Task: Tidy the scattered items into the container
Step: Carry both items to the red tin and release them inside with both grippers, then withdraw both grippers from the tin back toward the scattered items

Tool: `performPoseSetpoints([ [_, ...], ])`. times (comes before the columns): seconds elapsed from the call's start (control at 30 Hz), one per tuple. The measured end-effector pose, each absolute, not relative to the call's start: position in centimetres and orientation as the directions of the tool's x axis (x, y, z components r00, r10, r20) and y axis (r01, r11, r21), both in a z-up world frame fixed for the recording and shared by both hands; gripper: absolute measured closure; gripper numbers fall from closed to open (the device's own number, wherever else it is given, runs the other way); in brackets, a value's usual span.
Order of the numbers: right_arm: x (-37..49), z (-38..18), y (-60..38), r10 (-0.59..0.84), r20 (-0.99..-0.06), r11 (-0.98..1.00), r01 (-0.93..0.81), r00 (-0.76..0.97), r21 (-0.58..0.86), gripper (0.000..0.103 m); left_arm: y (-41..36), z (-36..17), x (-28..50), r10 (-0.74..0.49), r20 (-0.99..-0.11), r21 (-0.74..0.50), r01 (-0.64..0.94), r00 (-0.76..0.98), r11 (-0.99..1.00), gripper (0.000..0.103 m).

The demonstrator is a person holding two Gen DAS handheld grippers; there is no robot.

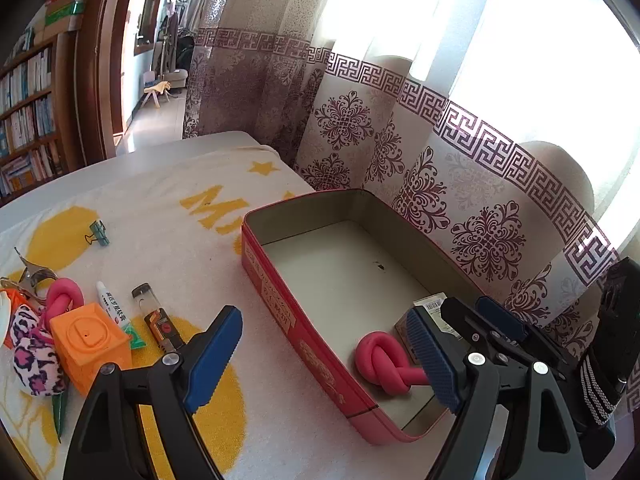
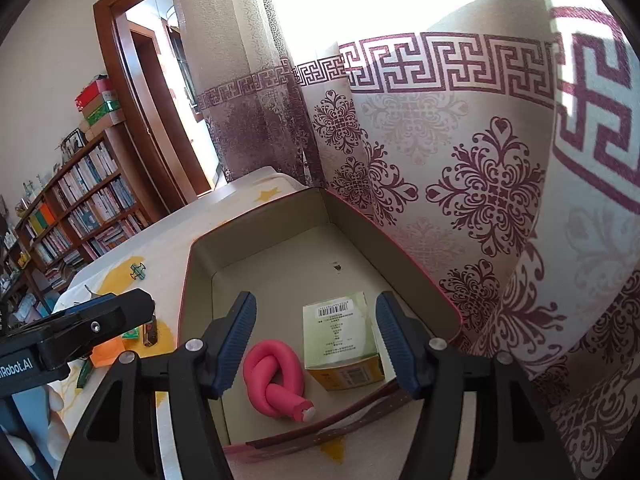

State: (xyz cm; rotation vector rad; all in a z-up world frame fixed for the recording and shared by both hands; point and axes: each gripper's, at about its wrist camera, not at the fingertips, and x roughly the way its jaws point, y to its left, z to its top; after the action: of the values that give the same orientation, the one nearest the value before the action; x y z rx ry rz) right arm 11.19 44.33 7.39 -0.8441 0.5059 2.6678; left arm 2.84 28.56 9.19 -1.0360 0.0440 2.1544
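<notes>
Left tongs (image 1: 324,364) spread wide, holding nothing, straddling the near wall of the red tin (image 1: 304,332): one blue pad (image 1: 214,360) outside over the towel (image 1: 160,216), other pad just beside the pink knot (image 1: 380,362) inside the tin, contact unclear. Right tongs (image 2: 316,344) also wide and empty, hovering over the tin's near end (image 2: 200,264), pads either side of the pink knot (image 2: 272,376) and the small box (image 2: 340,340). Both lie on the tin floor at its near end, close together; whether they touch is unclear. Box lies flat, barcode label up, yellow end facing the camera. Rest of tin floor bare apart from a small dark speck. Tin sits on the towel-covered counter along the curtain-side edge. Still out on the towel, toward the counter's left edge: second pink knot (image 1: 64,292), orange cube (image 1: 92,344) touching it, leopard-print pouch (image 1: 34,352) against the cube, white tube (image 1: 114,308) and lighter (image 1: 158,320) side by side just right of the cube, metal clip (image 1: 34,274) behind the knot, green binder clip (image 1: 98,233) well apart farther back. Green strip (image 1: 60,410) pokes out under the pouch, what it is unclear. Left tool body (image 2: 80,328) shows at the right view's left edge.
</notes>
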Motion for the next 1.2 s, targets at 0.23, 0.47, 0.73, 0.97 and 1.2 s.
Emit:
performPoseSetpoints([
  [0.23,11.3,7.5,43.9,0.166,-0.592,-0.894,-0.374,-0.788,0.247,0.030,27.6,9.1,2.7,0.586,-0.694,-0.264,-0.610,-0.418,-0.747,0.017],
  [0.47,11.2,7.4,42.9,0.148,-0.591,-0.902,-0.353,-0.793,0.248,0.026,26.2,9.1,2.2,0.573,-0.691,-0.267,-0.582,-0.440,-0.768,0.017],
  [0.73,11.0,7.2,41.5,0.117,-0.584,-0.913,-0.319,-0.803,0.255,0.025,24.5,9.0,1.7,0.551,-0.691,-0.253,-0.557,-0.468,-0.791,0.017],
  [0.97,10.7,6.9,40.7,0.092,-0.588,-0.913,-0.303,-0.804,0.272,0.024,22.5,8.8,0.9,0.533,-0.690,-0.260,-0.520,-0.490,-0.814,0.017],
  [1.2,10.1,7.1,39.3,0.064,-0.585,-0.921,-0.273,-0.808,0.277,0.024,19.6,8.5,-0.1,0.504,-0.693,-0.260,-0.473,-0.516,-0.842,0.017],
])
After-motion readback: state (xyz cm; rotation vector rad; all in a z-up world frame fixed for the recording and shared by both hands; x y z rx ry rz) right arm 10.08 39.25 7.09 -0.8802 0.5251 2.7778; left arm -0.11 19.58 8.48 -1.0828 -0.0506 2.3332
